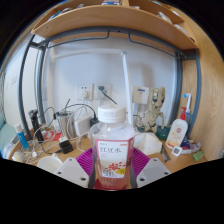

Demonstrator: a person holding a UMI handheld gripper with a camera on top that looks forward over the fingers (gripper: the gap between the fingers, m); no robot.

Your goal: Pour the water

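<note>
A clear plastic bottle with a white cap and a red and white label stands upright between my gripper's fingers. My gripper is shut on the bottle: the purple pads press on its left and right sides at label height. The bottle's base is hidden below. It is held up in front of a cluttered desk. A clear glass stands on the desk beyond the bottle to the left.
A wooden shelf on a metal frame spans overhead. A white wall with sockets is behind. A white and red bottle stands at the right. Cables, small bottles and white bowls crowd the desk.
</note>
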